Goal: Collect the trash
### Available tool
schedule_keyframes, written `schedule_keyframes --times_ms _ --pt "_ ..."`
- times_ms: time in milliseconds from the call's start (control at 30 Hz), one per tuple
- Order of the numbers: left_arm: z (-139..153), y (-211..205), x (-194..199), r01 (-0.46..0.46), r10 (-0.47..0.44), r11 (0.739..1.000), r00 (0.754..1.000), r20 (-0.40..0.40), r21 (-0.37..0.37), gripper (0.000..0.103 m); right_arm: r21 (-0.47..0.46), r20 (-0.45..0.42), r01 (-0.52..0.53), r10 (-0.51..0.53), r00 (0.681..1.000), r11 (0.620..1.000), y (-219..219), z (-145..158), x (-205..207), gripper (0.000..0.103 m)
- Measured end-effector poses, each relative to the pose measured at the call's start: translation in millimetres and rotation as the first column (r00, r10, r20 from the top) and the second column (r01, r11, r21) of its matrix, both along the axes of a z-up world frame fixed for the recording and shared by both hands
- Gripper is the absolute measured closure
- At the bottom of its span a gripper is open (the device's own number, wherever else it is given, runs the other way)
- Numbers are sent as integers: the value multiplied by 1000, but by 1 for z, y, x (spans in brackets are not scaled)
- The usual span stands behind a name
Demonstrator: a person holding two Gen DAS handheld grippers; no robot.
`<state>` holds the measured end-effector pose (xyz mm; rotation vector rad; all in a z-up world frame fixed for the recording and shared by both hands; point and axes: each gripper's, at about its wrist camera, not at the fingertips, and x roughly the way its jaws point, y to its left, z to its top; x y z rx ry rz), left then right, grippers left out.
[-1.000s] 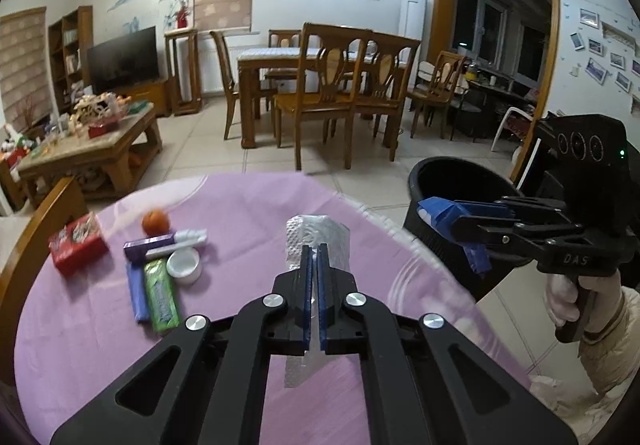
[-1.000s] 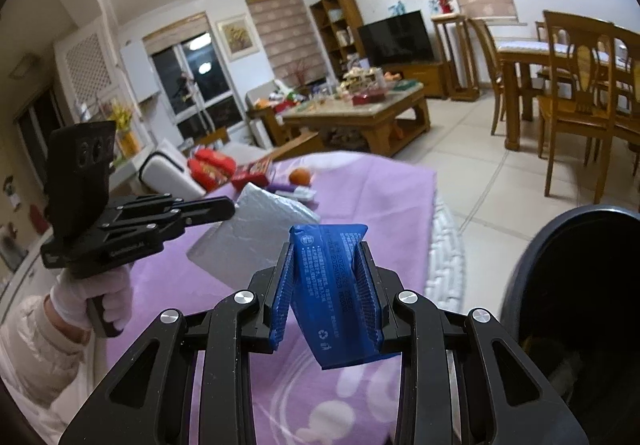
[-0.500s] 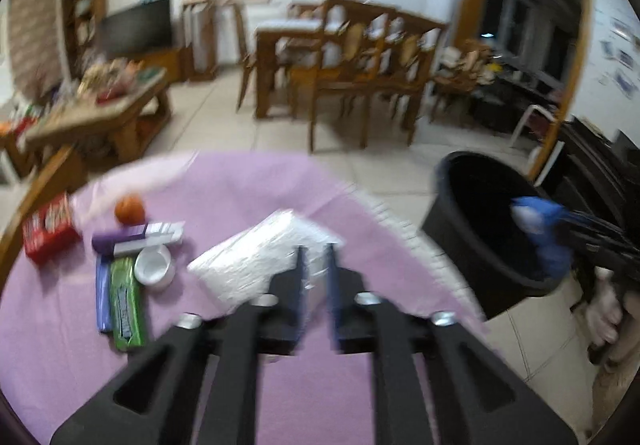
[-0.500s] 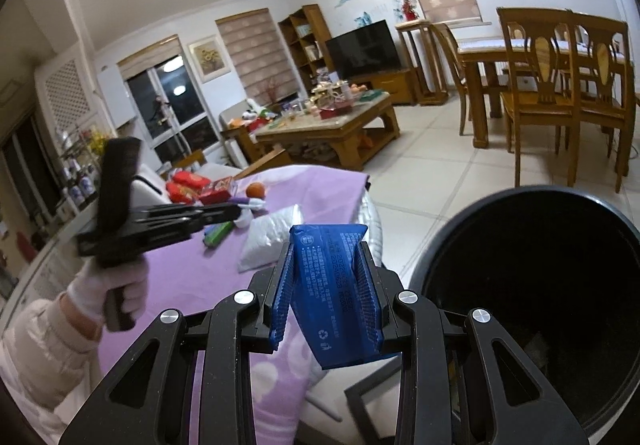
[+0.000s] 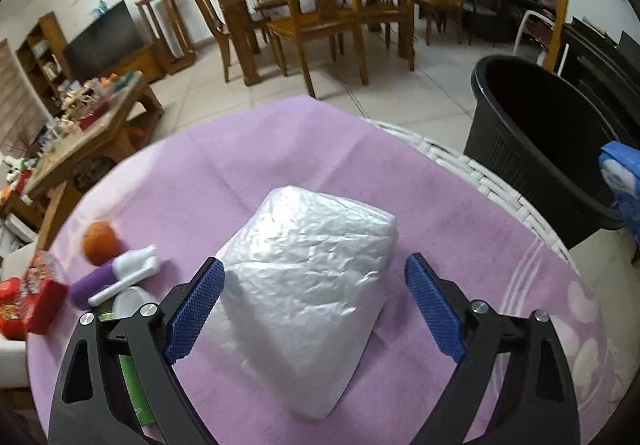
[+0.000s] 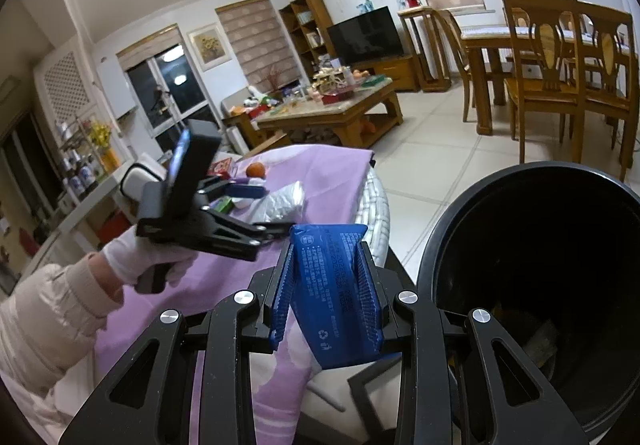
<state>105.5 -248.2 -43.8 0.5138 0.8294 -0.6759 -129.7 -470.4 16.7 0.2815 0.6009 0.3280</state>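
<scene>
Left wrist view looks down on a purple cloth (image 5: 280, 149) where a crinkled white bag (image 5: 308, 277) lies flat, directly ahead of the left claw (image 5: 314, 309) and partly between its blue pads (image 5: 196, 309). The jaws are opening, spread wide, with neither pad pressing the bag: the left pad sits just beside the bag's edge and the right pad stands clear of it. The bag's long axis runs from its near corner, low in the frame, away and slightly right toward its far corner, so it points roughly along the claw's line, and the pads flank its narrower width. To the left lie an orange (image 5: 100, 243), a purple tube (image 5: 108, 279) and a red box (image 5: 36, 305), all apart from the bag. The black bin (image 5: 520, 149) stands off the table's right edge. In the right wrist view the right claw (image 6: 326, 293) is pinched on a blue packet (image 6: 332, 293), which stands upright between its pads, just beside the bin's (image 6: 452, 237) rim and not yet over its mouth. The gloved hand (image 6: 148, 257) bearing the left claw shows there too, above the cloth near the bag (image 6: 284, 199). The left claw is plainly the nearer one to the bag, and it is likely placed to close across the bag's width; the right one likely needs to carry its packet sideways over the bin.
</scene>
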Motion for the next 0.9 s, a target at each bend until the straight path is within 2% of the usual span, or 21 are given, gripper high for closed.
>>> schedule_keyframes --times_ms 33,133,233,367,500,700,900 --pt "-3 0 1 1 -1 1000 1000 -3 0 24 -3 -2 -1 1 1000 1000 1 0 0 72" --pt "-1 8 -1 -6 5 998 1000 -12 -68 40 -7 -3 1 -1 1000 1000 2 0 1 72" --pt "7 15 -10 -8 7 994 1000 -10 -106 51 -5 -3 5 -5 1000 1000 -1 1 6 72" --pt "21 15 -24 3 -6 984 1000 -14 -180 54 21 3 14 -14 1000 1000 -7 -1 6 72" --pt "38 1 -43 50 -47 974 999 18 -220 59 45 11 41 -42 999 998 -19 -1 5 72" --pt "62 -39 -74 153 -143 949 988 54 -277 64 65 33 106 -108 994 992 -46 3 -7 72" --pt "68 -82 -90 219 -216 922 975 44 -319 65 80 46 213 -217 975 974 -91 4 -24 72"
